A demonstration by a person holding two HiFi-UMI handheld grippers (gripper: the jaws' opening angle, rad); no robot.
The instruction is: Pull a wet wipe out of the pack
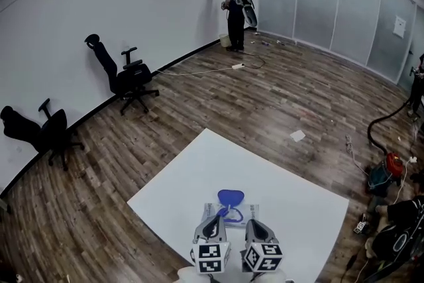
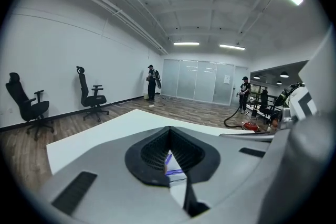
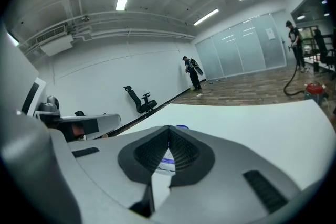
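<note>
A white wet wipe pack (image 1: 236, 212) with blue print lies on the white table (image 1: 298, 209) near its front edge, and its blue lid (image 1: 230, 196) is flipped open toward the far side. My left gripper (image 1: 219, 216) hovers at the pack's left part with its jaws together, tips close to the opening. My right gripper (image 1: 254, 223) sits just right of the pack, jaws also together. In the left gripper view a strip of the pack (image 2: 174, 168) shows through the hollow between the shut jaws. The right gripper view shows the pack (image 3: 166, 163) the same way. No wipe is visible between either pair of jaws.
Two black office chairs (image 1: 127, 76) (image 1: 41, 131) stand by the left wall. A person (image 1: 234, 13) stands in the far corner. A red vacuum (image 1: 389, 166) with a hose, bags and cables lie on the wooden floor at right. A paper scrap (image 1: 297, 136) lies beyond the table.
</note>
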